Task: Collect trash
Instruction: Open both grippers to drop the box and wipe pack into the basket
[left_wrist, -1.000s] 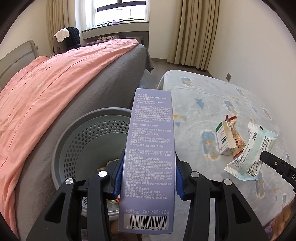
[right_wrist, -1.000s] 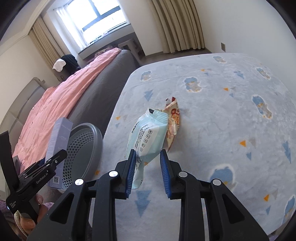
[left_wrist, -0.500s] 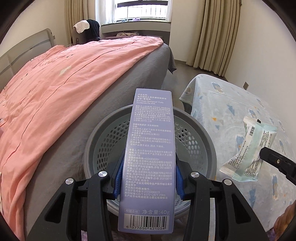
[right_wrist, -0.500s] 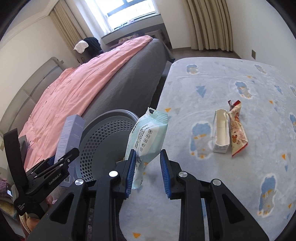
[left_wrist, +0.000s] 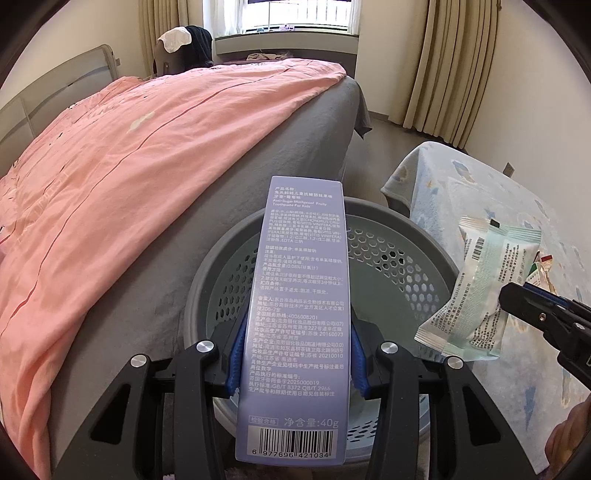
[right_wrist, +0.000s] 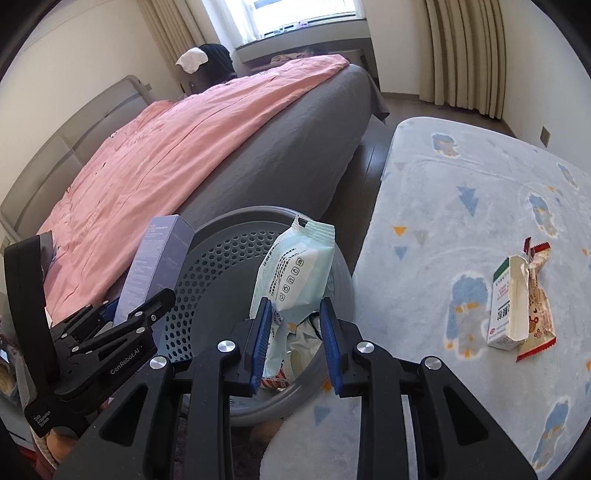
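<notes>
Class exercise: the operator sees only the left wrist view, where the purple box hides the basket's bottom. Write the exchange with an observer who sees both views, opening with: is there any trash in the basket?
Observer: Yes. The right wrist view shows crumpled trash at the bottom of the grey basket.
Operator: What lies on the blue mat?
Observer: A small open carton lying against a red-and-white snack wrapper, both on the mat.
Operator: Is the wipes pack over the basket?
Observer: It appears so: the wipes pack, held in the jaws of the right gripper, lines up with the basket's opening.
</notes>
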